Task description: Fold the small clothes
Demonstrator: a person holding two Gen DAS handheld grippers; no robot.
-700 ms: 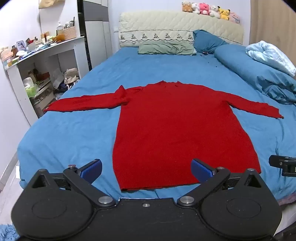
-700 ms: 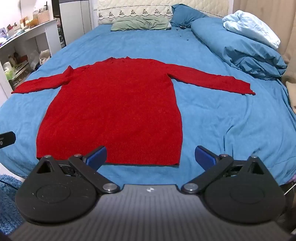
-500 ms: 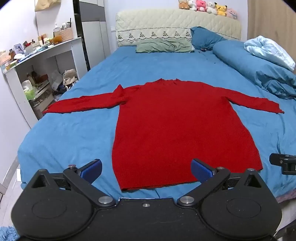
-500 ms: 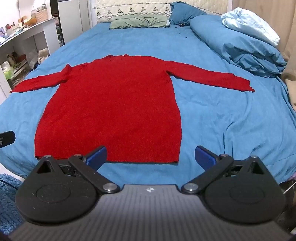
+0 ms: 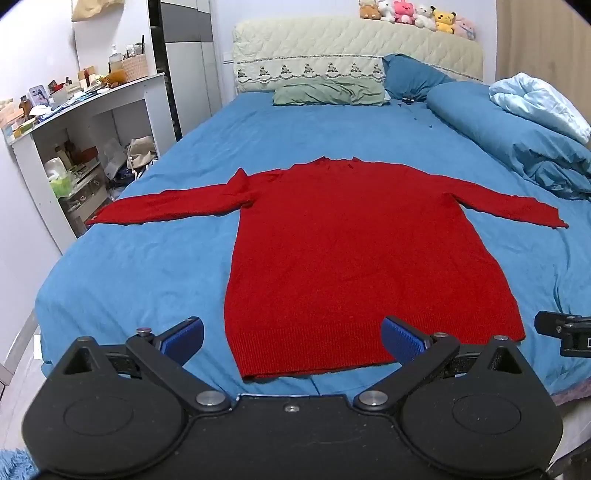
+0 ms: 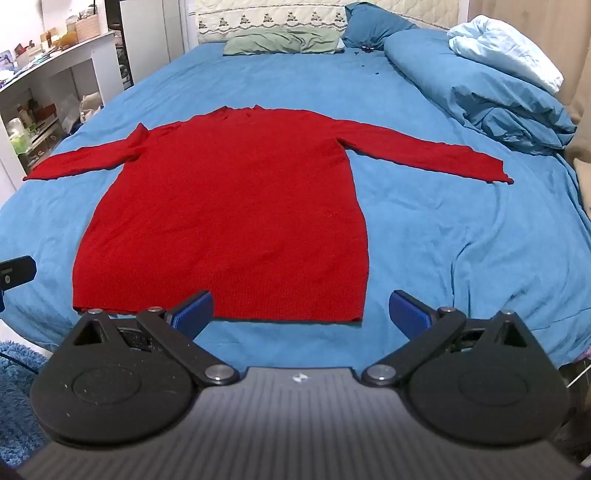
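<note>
A red long-sleeved knit sweater [image 5: 354, 243] lies flat on the blue bed sheet [image 5: 147, 273], sleeves spread to both sides, hem toward me. It also shows in the right wrist view [image 6: 236, 206]. My left gripper [image 5: 291, 339] is open and empty, hovering just short of the hem, toward its left half. My right gripper [image 6: 299, 314] is open and empty, just short of the hem, toward its right corner. Each gripper's side shows at the edge of the other's view.
A rolled blue duvet [image 5: 509, 136] with a pale blue blanket [image 5: 539, 103] lies along the bed's right side. Pillows [image 5: 328, 94] and a headboard with plush toys [image 5: 413, 14] are at the back. A cluttered white shelf desk [image 5: 81, 122] stands left of the bed.
Both grippers have moved slightly forward and down toward the sweater's hem; the hem now sits closer to the fingertips. Jaws stay open. The sweater has not moved.
</note>
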